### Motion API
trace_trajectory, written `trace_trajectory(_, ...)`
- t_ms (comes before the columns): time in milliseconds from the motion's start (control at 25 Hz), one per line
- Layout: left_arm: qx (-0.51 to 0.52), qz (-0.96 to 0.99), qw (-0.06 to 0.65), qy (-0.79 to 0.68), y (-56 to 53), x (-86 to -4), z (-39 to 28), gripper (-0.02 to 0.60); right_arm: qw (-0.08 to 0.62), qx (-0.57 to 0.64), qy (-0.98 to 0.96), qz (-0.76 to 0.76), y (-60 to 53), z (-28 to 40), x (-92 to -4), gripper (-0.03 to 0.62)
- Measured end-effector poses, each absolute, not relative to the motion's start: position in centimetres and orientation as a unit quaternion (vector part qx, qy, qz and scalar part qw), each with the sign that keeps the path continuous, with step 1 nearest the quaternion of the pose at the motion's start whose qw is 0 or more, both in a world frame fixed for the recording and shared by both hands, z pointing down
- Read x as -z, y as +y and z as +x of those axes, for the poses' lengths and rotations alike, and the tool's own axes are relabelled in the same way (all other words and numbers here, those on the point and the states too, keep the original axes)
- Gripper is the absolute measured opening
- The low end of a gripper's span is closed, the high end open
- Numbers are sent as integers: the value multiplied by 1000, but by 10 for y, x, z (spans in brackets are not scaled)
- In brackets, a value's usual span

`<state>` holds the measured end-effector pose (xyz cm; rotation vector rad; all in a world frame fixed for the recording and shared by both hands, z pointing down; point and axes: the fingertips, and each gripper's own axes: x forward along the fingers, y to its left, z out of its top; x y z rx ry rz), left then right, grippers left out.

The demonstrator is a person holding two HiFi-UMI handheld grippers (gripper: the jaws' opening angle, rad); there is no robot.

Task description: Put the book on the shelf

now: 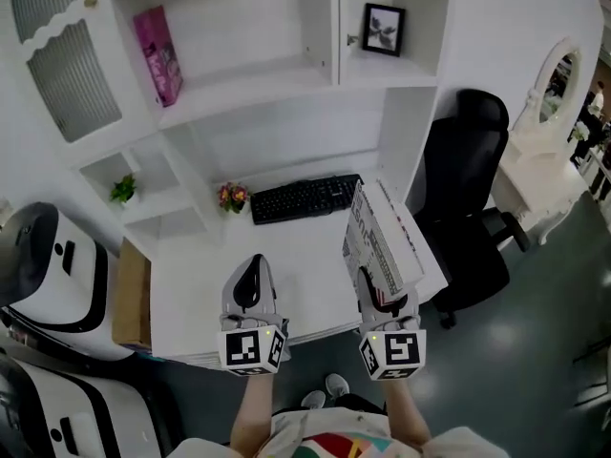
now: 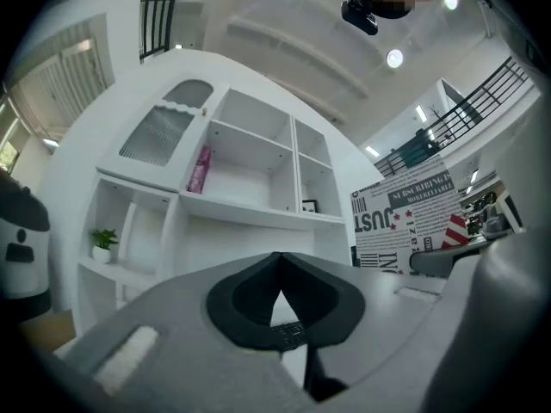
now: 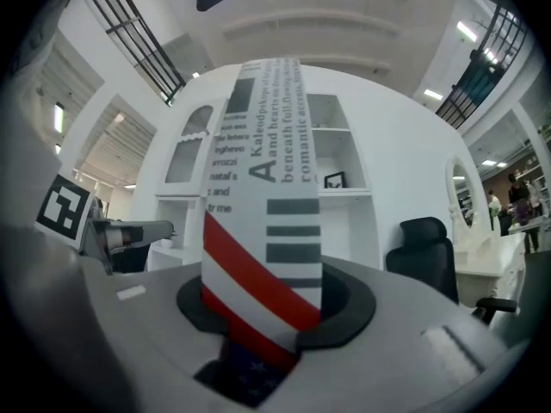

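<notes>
Right gripper view shows the right gripper (image 3: 274,312) pinching the book's (image 3: 263,170) lower end in its jaws, long axis rising out beyond them, while the left gripper's (image 2: 277,258) jaws press together.

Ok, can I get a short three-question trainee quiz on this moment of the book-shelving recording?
1. True or false: the left gripper holds the striped book.
2. The other book, which stands on the upper shelf, is: A) pink B) green C) black.
3. Fill in: in the head view, the picture frame stands in the top ____ compartment.

Key
1. False. The right gripper is shut on the striped book. The left gripper is shut with nothing in it.
2. A.
3. right.
</notes>
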<state>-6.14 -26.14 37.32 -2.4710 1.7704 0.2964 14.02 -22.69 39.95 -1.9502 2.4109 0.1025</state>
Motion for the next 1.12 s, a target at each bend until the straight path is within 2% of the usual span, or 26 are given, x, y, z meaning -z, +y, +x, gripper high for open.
trace_trajectory(680, -72, -736, 72, 670, -240, -368, -53, 3, 45, -25, 850, -524, -268, 119, -393, 155)
trace_trajectory(1120, -75, -714, 65, 693, -269, -367, -86, 3, 27, -25, 852, -522, -297, 99, -398, 155)
